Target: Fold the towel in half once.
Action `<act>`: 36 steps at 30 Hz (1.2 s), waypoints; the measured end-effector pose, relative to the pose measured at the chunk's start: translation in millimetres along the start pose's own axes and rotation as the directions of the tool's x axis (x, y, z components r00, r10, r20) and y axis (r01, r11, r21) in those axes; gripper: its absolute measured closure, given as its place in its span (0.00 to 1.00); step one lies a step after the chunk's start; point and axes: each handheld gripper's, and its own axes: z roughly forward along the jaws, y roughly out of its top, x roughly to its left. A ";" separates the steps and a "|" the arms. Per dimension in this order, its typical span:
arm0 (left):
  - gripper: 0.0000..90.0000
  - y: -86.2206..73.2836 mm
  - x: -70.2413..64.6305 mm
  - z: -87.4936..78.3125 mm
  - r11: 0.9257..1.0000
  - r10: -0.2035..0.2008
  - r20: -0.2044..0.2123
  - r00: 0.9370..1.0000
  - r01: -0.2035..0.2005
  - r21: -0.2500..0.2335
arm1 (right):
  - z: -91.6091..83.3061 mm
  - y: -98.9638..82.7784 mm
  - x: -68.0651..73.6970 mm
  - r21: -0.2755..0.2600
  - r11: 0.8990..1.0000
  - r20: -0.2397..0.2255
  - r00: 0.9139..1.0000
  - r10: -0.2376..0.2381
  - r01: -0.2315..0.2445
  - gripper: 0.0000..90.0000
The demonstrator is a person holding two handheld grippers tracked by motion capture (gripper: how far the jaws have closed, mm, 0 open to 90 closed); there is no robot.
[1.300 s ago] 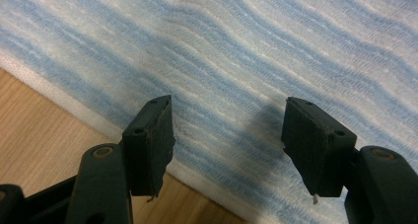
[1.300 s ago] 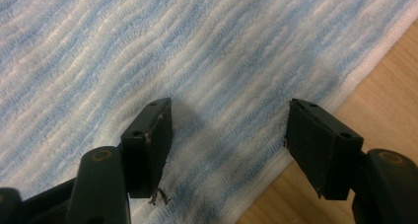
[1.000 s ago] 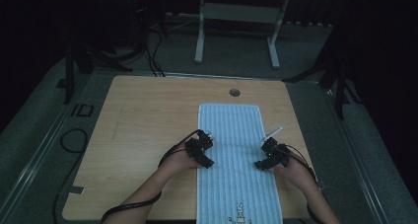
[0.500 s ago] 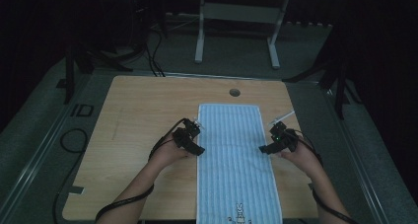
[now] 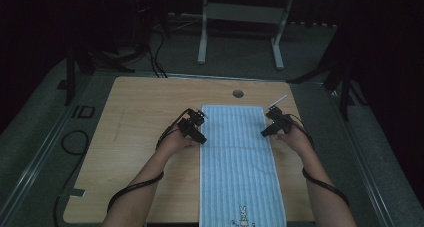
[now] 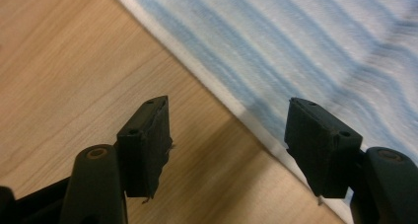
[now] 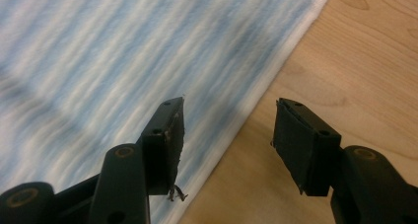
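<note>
A long blue-and-white striped towel (image 5: 240, 162) lies flat down the middle of the wooden table (image 5: 140, 117), its near end hanging at the front edge. My left gripper (image 5: 202, 139) hovers at the towel's left edge, open, its jaws straddling the white hem (image 6: 231, 105). My right gripper (image 5: 263, 133) is at the towel's right edge, open too, one jaw over the stripes (image 7: 98, 61) and the other over bare wood. Nothing is held between either pair of jaws.
A round cable hole (image 5: 238, 93) sits near the table's far edge, just beyond the towel. Black cables (image 5: 75, 142) lie on the grey floor at the left. A white frame stand (image 5: 240, 17) is behind the table.
Both grippers moved away from me along the towel's two long edges, toward its far end. Both stayed open; the towel lies as before.
</note>
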 end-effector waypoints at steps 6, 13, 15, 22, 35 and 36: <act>0.42 6.7 0.2 13.1 1.000 0.004 -0.013 1.000 -0.004 0.005 | 14.5 0.9 -5.4 0.066 0.997 0.007 0.999 0.033 -0.033 0.57; 0.55 7.9 -1.0 14.5 1.000 0.003 0.026 1.000 -0.003 -0.001 | 14.0 -1.0 -8.3 0.072 0.997 -0.026 0.999 0.025 -0.023 0.62; 0.64 7.9 -3.2 14.2 1.000 0.009 0.034 0.999 -0.008 -0.014 | 13.2 -1.3 -7.4 0.073 0.997 -0.026 0.999 0.025 -0.023 0.71; 0.97 15.2 -9.3 15.9 1.000 0.026 0.036 0.999 -0.026 -0.011 | 13.6 2.4 3.8 0.069 0.997 -0.008 0.999 -0.033 0.034 0.96; 0.98 15.8 6.4 -36.3 0.984 -0.036 -0.028 0.999 0.030 -0.176 | -34.8 21.2 4.0 -0.057 0.996 0.015 0.998 -0.063 0.064 0.96; 0.98 14.4 5.7 -40.8 0.983 -0.033 -0.039 0.999 0.025 -0.184 | -39.2 20.7 5.9 -0.063 0.995 0.008 0.997 -0.073 0.073 0.96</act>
